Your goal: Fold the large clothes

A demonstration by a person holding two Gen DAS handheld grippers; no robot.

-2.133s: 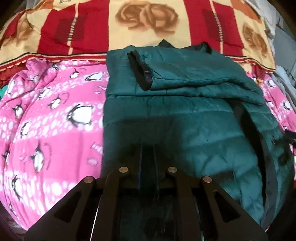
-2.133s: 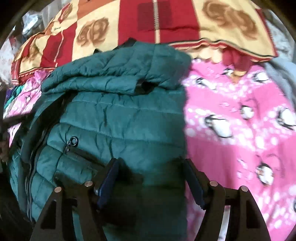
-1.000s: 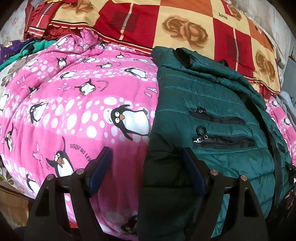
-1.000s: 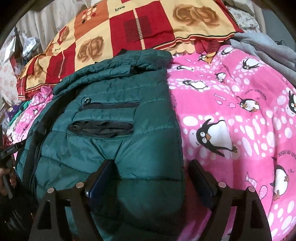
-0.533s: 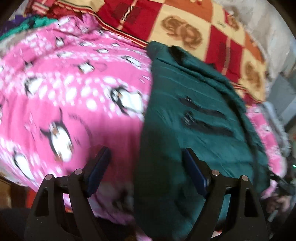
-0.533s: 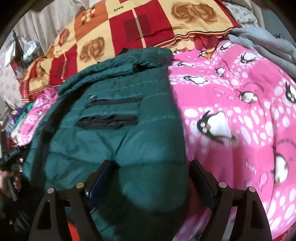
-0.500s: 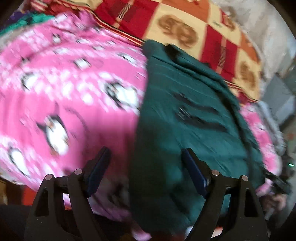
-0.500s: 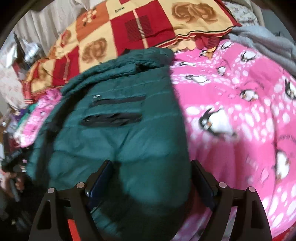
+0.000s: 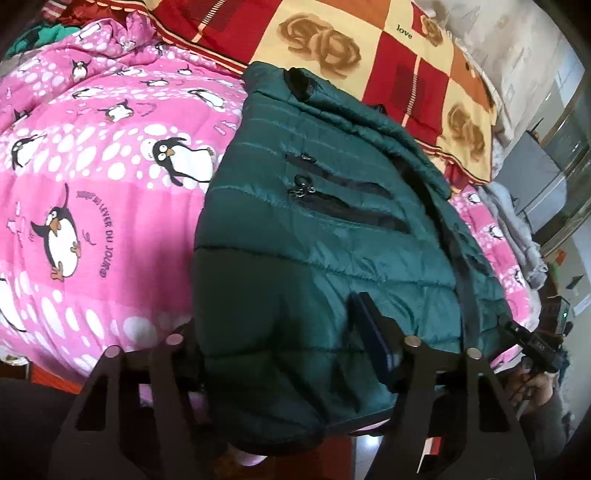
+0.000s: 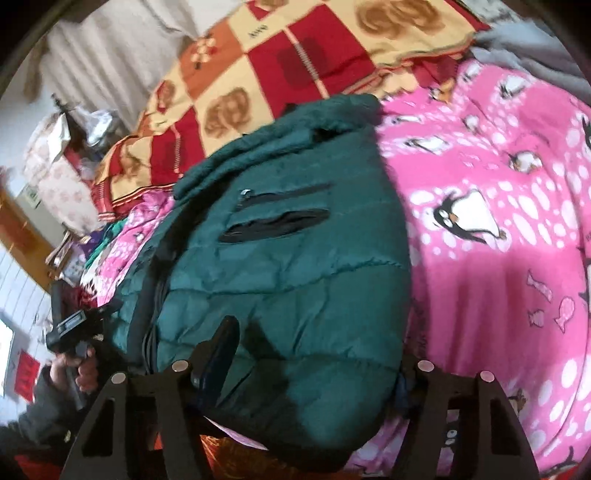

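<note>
While its jaws are closing around the near hem, the left gripper (image 9: 284, 343) straddles the green puffer jacket (image 9: 332, 221); the right gripper (image 10: 314, 362) is closing on the same hem likewise. Filling mid-frame, the jacket lies on a pink penguin quilt (image 9: 92, 184), a red-and-cream blanket (image 9: 369, 44) along the top.

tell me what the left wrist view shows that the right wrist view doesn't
Only the left wrist view shows the word "love" on the checked blanket and the pink quilt's lettered penguin. Only the right wrist view shows the white curtain and the cluttered corner beyond the bed. Both show the green puffer jacket, its hem lying between each hand-held gripper's closing jaws, on the pink penguin quilt.
</note>
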